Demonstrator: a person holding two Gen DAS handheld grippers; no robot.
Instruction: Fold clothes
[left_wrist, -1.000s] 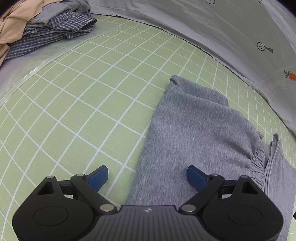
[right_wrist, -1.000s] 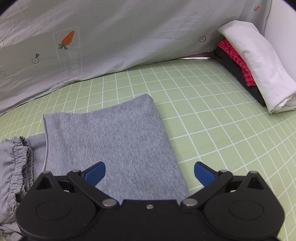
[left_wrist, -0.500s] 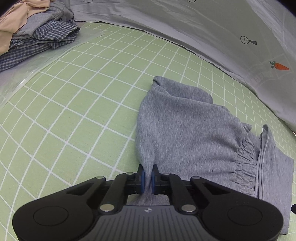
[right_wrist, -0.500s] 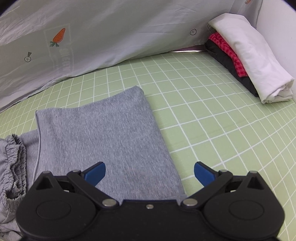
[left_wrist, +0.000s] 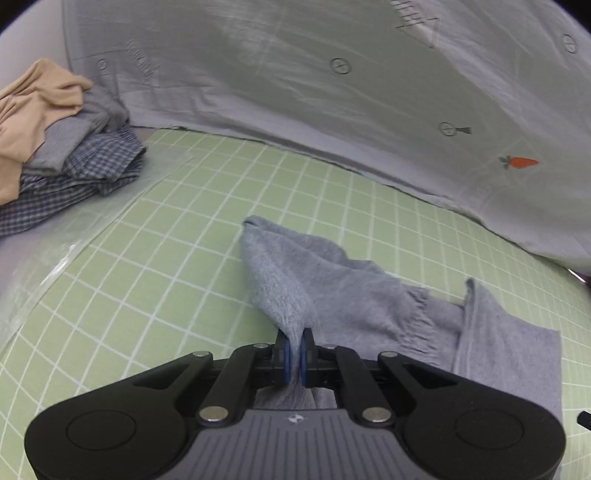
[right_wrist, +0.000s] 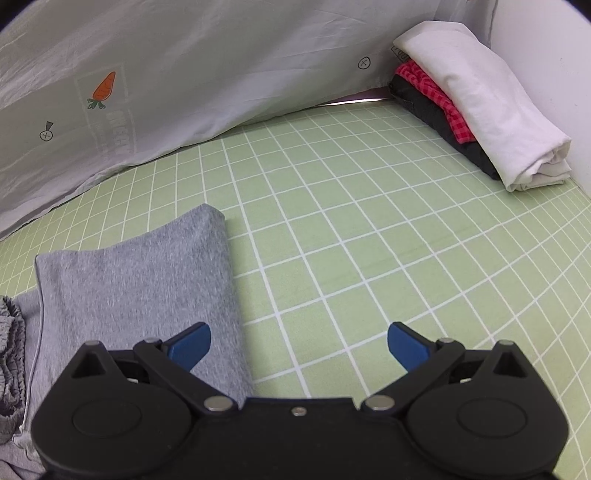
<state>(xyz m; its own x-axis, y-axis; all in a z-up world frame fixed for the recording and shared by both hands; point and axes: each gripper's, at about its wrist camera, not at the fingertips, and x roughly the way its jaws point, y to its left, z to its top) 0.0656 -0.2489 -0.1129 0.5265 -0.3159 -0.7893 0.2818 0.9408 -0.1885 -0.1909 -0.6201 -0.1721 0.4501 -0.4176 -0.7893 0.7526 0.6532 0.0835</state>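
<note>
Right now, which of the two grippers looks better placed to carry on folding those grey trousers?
The left gripper: its blue pads are shut on a pinch of the grey trousers, lifting that edge. The right gripper is open, holding nothing.

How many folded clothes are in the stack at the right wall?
3 visible: a white one on top, a red checked one under it, a black one at the bottom. More may be hidden behind them.

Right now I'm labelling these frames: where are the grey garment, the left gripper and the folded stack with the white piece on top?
grey garment (left_wrist: 332, 280): left wrist view, lifted fabric.
left gripper (left_wrist: 294, 352): left wrist view, between pads.
folded stack (right_wrist: 476, 92): right wrist view, white top piece.
</note>
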